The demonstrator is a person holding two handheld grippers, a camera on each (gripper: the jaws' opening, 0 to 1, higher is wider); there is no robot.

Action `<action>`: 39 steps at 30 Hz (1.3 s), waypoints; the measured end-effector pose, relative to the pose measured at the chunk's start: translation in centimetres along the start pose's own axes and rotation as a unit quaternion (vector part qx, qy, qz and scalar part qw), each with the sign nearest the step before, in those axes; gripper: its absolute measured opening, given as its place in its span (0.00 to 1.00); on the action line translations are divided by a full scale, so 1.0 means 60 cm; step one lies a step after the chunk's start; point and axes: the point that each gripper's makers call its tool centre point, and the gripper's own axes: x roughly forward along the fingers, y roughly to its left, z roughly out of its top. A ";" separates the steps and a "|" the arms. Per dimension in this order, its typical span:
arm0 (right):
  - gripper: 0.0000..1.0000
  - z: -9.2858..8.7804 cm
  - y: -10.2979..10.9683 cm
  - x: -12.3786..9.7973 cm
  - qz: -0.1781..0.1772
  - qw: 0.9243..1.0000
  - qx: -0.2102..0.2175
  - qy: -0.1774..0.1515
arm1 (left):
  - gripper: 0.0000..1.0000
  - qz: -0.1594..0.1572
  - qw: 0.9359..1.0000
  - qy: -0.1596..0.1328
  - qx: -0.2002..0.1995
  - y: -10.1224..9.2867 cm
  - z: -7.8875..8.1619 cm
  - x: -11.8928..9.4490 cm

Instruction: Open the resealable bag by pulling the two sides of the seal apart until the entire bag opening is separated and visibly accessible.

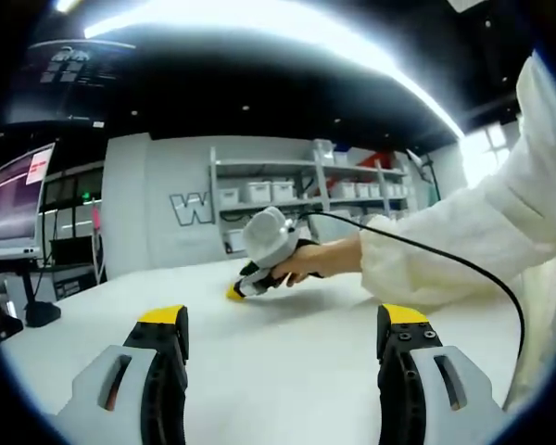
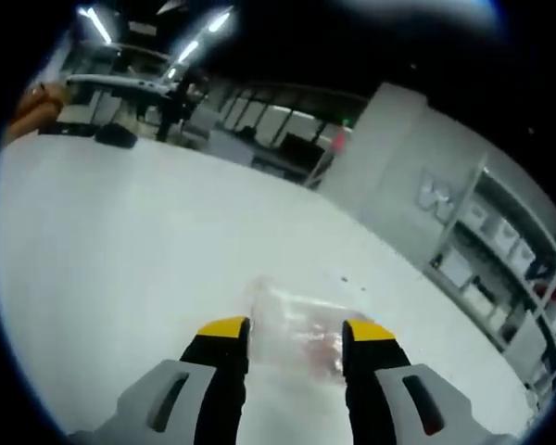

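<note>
Left gripper view: the left gripper (image 1: 283, 329) is held level above the white desk (image 1: 287, 371), its two yellow-tipped jaws set wide with nothing between them; it appears to be kept back in readiness while the other tool approaches the work. Further across the desk, the right gripper (image 1: 237, 291) is seen lowered to the surface in a person's hand (image 1: 320, 261), a white sleeve (image 1: 463, 241) and one black cable (image 1: 417, 248) trailing from it. From this view its jaw state cannot be told.

Right gripper view: one clear resealable bag (image 2: 292, 336) is seen lying flat on the desk, directly ahead of and between the two jaw tips of the right gripper (image 2: 296, 328). The jaws stand apart at either side of the bag and are not yet closed on it; whether they touch the film cannot be told. This straddling position is judged to prepare a grip on one side of the seal.

Count: two grippers, four jaws, one bag, one cable. The seal appears unopened, though blur leaves this uncertain.
</note>
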 end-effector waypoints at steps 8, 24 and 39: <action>0.25 0.000 0.011 0.004 0.011 1.000 0.012 -0.009 | 0.82 0.000 1.000 -0.001 -0.001 0.001 0.000 0.001; 0.14 -0.002 0.023 0.004 0.021 1.000 0.020 -0.010 | 0.82 0.000 1.000 -0.001 0.000 0.001 -0.001 -0.001; 0.00 -0.007 0.031 0.005 0.028 0.999 0.031 0.004 | 0.82 0.000 1.000 -0.001 0.000 0.001 -0.001 -0.004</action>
